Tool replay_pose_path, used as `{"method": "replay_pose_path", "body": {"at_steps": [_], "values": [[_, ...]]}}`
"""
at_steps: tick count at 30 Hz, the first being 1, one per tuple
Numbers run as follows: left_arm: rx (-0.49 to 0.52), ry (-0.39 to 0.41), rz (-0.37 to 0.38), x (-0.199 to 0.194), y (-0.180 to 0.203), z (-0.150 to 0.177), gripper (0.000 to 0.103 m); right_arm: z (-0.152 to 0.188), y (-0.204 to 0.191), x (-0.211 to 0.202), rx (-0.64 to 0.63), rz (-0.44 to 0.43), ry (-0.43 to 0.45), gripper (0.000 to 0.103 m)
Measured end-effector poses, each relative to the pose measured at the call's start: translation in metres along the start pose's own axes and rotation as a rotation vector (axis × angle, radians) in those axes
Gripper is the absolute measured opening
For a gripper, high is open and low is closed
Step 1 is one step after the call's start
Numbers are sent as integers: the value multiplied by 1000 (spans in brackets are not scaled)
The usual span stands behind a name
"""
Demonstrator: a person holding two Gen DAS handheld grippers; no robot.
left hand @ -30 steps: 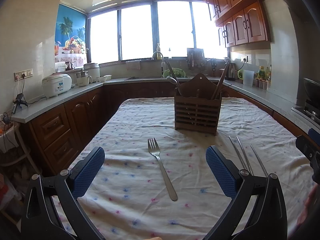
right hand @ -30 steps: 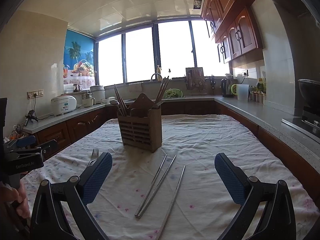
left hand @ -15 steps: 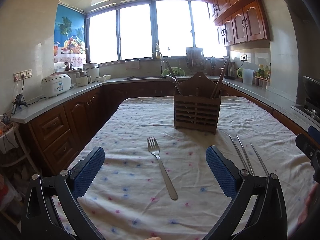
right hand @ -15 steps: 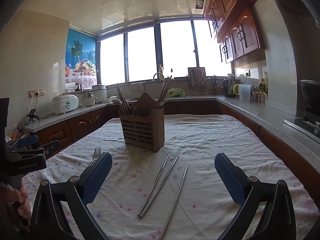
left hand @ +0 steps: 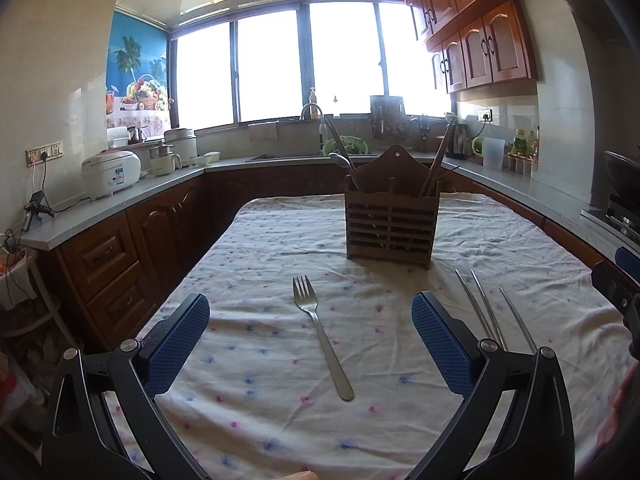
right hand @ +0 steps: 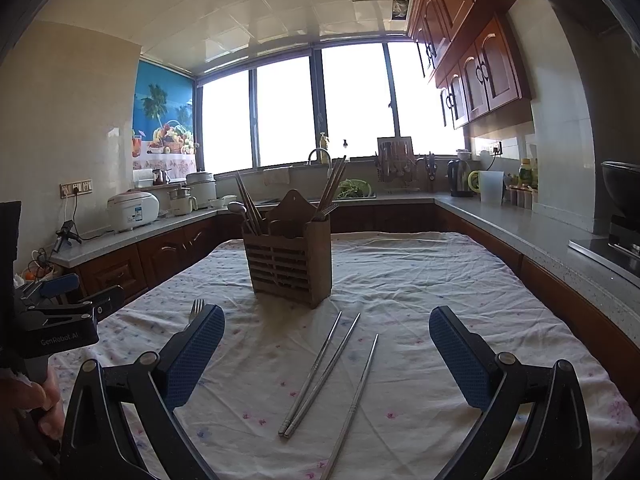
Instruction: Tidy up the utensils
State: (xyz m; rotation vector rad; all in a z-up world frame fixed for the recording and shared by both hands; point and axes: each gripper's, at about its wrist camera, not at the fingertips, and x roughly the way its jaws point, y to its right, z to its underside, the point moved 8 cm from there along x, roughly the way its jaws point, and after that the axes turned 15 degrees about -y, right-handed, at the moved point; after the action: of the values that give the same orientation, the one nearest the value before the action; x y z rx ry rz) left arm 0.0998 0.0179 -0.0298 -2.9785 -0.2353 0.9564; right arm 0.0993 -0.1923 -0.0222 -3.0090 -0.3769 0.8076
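In the left wrist view the left gripper (left hand: 310, 332) hangs with blue pads spread wide around the flat steel fork (left hand: 320, 332), seemingly lined up for a grab, while the right wrist view shows the right gripper (right hand: 326, 350) equally spread over three loose metal chopsticks (right hand: 324, 372), near the slatted wooden utensil holder (right hand: 288, 264) they probably belong in.

The only lettering that can be read is "GenRobot.AI", printed in pale letters on the side of the black body of the left gripper (right hand: 70, 300), seen at the left edge of the right wrist view; the white rice cooker (right hand: 133, 211) on the grey countertop carries a small blue-and-white label on its front, but its characters are too small to make out; the same label shows on that cooker in the left wrist view, equally illegible; no other writing or numbers can be read.
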Motion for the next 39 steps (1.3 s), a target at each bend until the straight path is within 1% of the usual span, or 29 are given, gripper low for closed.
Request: {"method": "replay_pose_path", "body": {"at_steps": [39], "values": [[14, 9, 15, 0, 5, -3, 103, -7, -7, -4, -5, -26, 10, 103]]}}
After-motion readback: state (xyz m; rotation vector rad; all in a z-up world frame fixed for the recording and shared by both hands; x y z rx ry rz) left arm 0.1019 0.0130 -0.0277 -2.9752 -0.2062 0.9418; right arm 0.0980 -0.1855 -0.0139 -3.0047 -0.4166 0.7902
